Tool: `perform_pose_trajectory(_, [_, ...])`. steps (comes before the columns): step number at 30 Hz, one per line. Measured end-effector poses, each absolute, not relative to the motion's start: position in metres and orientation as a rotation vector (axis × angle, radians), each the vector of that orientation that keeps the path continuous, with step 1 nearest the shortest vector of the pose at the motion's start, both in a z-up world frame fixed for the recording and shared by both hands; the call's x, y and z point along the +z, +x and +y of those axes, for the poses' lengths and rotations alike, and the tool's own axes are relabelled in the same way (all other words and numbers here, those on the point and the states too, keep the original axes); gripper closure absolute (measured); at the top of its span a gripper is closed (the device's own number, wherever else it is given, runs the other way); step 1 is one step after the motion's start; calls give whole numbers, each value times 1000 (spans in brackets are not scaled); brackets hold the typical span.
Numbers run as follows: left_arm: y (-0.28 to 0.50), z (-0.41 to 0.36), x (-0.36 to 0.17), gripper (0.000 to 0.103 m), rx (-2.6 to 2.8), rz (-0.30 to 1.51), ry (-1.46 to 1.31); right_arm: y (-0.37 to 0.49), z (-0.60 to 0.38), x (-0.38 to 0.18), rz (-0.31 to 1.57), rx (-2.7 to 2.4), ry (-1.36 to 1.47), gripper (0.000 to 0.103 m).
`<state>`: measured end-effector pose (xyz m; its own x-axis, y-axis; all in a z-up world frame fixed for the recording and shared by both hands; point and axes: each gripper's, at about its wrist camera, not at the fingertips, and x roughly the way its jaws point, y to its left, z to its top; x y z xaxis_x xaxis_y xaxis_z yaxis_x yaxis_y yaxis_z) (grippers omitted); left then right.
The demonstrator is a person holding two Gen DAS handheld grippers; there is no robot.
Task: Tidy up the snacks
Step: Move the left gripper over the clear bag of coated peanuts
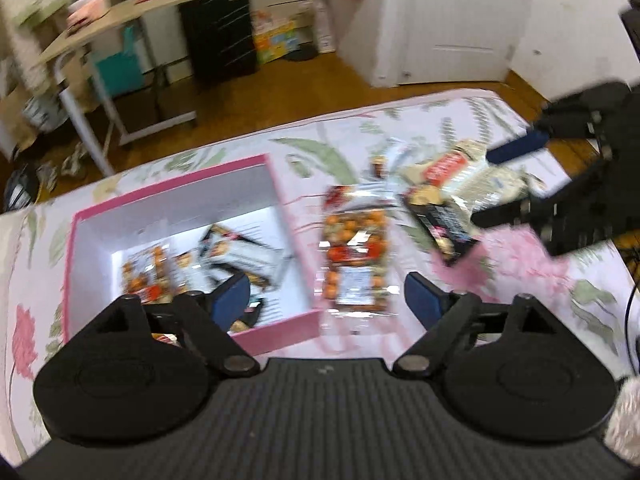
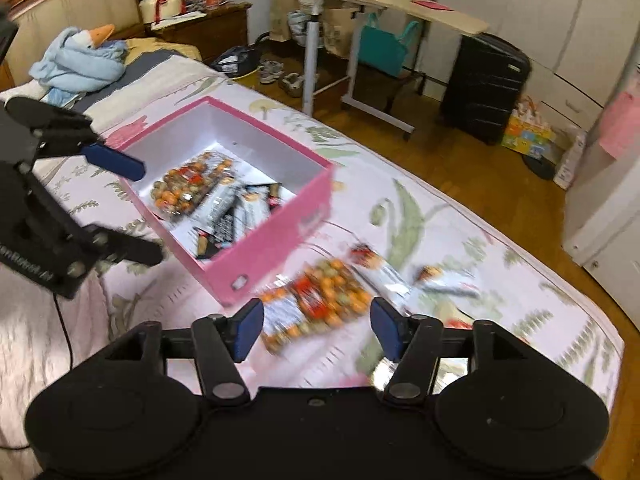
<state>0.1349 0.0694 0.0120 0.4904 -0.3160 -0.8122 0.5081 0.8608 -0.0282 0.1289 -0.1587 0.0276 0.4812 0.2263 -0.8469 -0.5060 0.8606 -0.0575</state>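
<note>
Both my grippers hang over the flowered bedspread (image 2: 460,240) with their jaws wide apart and nothing between the pads: my left gripper (image 1: 326,294) above the near corner of the pink box (image 1: 294,216), my right gripper (image 2: 316,326) over the loose snacks. The box already holds a bag of orange balls and a few dark bars. In the left view the next orange snack bag (image 1: 354,256) lies just outside the box wall at about 3 o'clock from it, and a heap of bar packets (image 1: 444,204) lies further out at 2 o'clock. I judge the step in hand to be fetching that bag. To do it well, I should come straight down, straddle its narrow width, pinch the crinkly film near the middle so it does not sag or slip, then lift clear of the rim before crossing over.
</note>
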Motion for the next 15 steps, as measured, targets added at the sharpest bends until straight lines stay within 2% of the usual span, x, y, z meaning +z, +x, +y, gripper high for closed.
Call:
perform_pose_trajectory(4, [123,38,4,16,-575,929,249,128,-201,32,990,415,-284,24])
perform_pose_trajectory(10, [139,-4,-24,16,-606,961,154,153,-239,16,1054,385,-337,24])
perform_pose_trajectory(15, [164,-29,-53,20,-568,973,140,167,-257,-24,1069,458,-268,24])
